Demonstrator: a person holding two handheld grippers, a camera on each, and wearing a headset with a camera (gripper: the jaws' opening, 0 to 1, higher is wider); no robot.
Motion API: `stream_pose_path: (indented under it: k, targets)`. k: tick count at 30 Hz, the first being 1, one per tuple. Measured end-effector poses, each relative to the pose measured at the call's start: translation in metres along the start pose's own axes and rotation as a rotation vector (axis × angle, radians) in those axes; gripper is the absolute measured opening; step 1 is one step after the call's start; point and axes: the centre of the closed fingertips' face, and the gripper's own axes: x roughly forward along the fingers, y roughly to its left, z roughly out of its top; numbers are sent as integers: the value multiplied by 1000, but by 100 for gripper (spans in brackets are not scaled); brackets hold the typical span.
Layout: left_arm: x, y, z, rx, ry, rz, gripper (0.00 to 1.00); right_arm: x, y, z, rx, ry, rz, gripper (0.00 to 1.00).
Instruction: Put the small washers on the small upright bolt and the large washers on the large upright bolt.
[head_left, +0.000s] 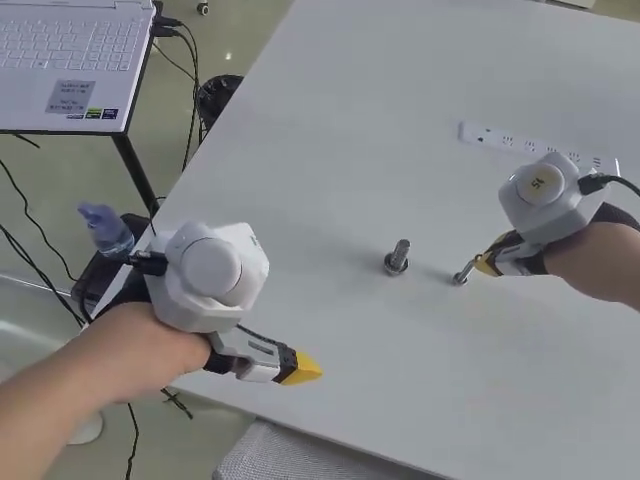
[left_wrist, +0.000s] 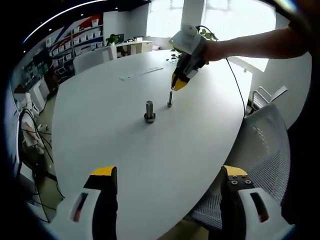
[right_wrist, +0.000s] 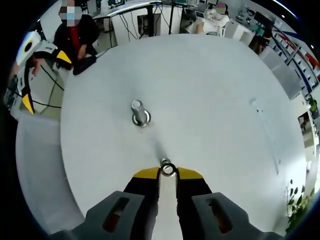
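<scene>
Left gripper (head_left: 300, 370) is hovering nearest us, just past the table (head_left: 380, 120) edge. We're holding its yellow-tipped jaws wide apart w/ nothing btwn them. Right gripper (head_left: 480, 266) is pinching a small washer (right_wrist: 168, 170), a thin steel ring, right at the top of the small bolt (head_left: 462, 275). We can't tell if it's threaded on, since the tips are hiding the shaft. Large bolt (head_left: 398, 258) is standing upright just ahead of those tips, w/ smooth white tabletop around both.
</scene>
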Motion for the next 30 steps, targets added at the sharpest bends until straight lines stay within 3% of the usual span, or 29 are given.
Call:
stream_pose_path:
  k: [15, 30]
  targets:
    - [2, -2, 5, -11, -26, -16, 89, 7, 2, 3, -28, 11, 9, 12]
    - [5, -2, 3, -25, -22, -25, 93, 12, 3, 1, -14, 21, 21, 12]
